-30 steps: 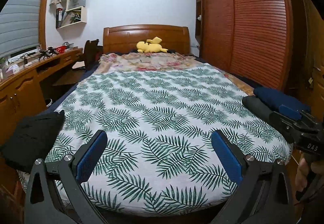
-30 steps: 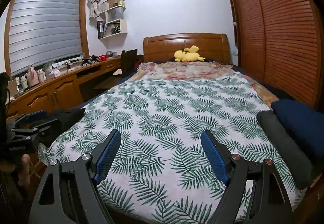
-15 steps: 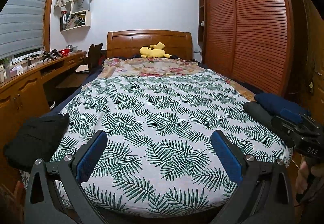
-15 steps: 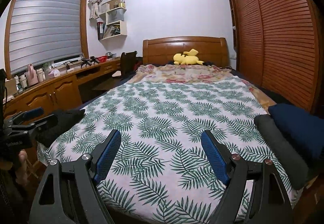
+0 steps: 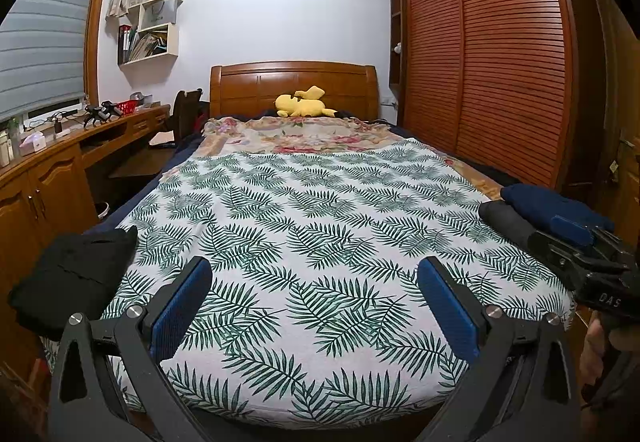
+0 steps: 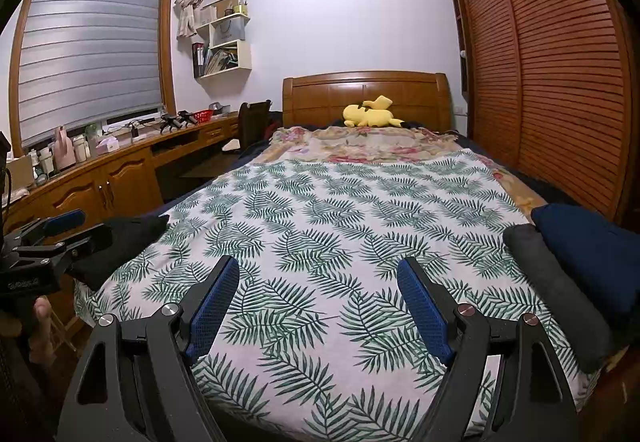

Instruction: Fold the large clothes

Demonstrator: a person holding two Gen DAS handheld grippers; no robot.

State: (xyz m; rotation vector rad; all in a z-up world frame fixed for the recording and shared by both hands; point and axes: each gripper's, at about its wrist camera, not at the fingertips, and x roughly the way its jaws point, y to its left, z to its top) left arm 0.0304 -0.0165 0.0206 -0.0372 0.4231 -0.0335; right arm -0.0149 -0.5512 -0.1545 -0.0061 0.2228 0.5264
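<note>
A black garment (image 5: 74, 274) lies bunched on the bed's near left corner; it also shows in the right wrist view (image 6: 120, 242). A folded dark grey garment (image 6: 556, 290) and a folded navy garment (image 6: 592, 246) lie at the near right edge; both show in the left wrist view, grey (image 5: 506, 220) and navy (image 5: 548, 204). My left gripper (image 5: 316, 306) is open and empty, held above the foot of the bed. My right gripper (image 6: 318, 306) is open and empty too, to its right; it also shows in the left wrist view (image 5: 576, 242).
The bed has a palm-leaf sheet (image 5: 320, 226), a floral blanket (image 5: 312, 134) and a yellow plush (image 5: 302, 106) at the headboard. A wooden desk with drawers (image 6: 104, 178) runs along the left. A slatted wardrobe (image 5: 492, 66) lines the right.
Both grippers have tilted upward and drawn back a little, so the bed sits lower in each view. Both stay open. The clothes have not moved.
</note>
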